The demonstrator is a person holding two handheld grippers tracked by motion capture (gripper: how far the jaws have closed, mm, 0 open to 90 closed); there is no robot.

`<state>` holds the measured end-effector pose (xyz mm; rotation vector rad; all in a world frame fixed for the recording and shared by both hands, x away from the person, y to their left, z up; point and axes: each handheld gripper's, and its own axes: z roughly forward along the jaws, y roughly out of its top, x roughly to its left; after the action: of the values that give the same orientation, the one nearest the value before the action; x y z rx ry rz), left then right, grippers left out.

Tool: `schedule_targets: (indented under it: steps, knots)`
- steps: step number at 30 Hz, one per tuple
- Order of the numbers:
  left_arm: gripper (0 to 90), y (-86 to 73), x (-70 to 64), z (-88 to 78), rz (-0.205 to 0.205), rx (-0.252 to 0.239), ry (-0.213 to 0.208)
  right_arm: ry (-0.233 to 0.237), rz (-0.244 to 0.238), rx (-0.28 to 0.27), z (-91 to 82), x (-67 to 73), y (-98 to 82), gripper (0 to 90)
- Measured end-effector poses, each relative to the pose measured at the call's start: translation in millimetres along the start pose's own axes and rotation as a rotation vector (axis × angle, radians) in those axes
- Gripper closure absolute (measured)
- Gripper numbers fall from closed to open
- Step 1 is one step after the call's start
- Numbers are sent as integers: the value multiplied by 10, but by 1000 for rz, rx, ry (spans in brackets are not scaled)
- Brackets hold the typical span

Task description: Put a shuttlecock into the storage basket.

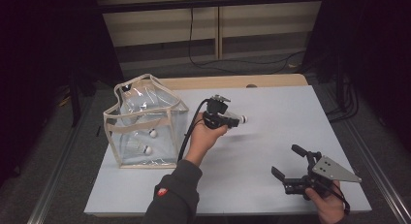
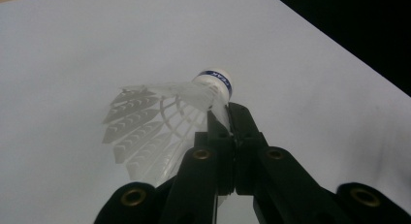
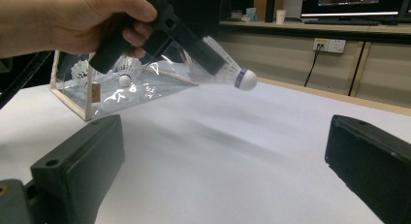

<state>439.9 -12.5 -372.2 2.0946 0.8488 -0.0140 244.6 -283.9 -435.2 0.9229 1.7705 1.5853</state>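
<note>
My left gripper (image 1: 231,120) is shut on a white feathered shuttlecock (image 1: 238,119) and holds it in the air over the middle of the white table (image 1: 271,136). In the left gripper view the jaws pinch the shuttlecock (image 2: 194,103) by its skirt near the blue-banded cork. In the right gripper view the shuttlecock (image 3: 235,71) hangs above the table, cork pointing right. My right gripper (image 1: 287,162) rests near the front right edge with its jaws wide apart and nothing between them. A clear plastic bag (image 1: 145,124) with beige trim stands at the left, with two shuttlecocks (image 1: 147,149) inside.
Beyond the white surface the wooden table edge (image 1: 232,81) runs along the back. Cables (image 1: 203,59) trail on the floor behind, under a wall panel. A desk with a monitor (image 3: 354,3) stands far off in the right gripper view.
</note>
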Motion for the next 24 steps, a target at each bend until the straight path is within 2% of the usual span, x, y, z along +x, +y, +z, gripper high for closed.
schedule_targets:
  steps: [24]
  knots:
    - [896, 196, -67, -357, 20, 29, -4, 0, 7, 1, 2, 15, 3, 3]
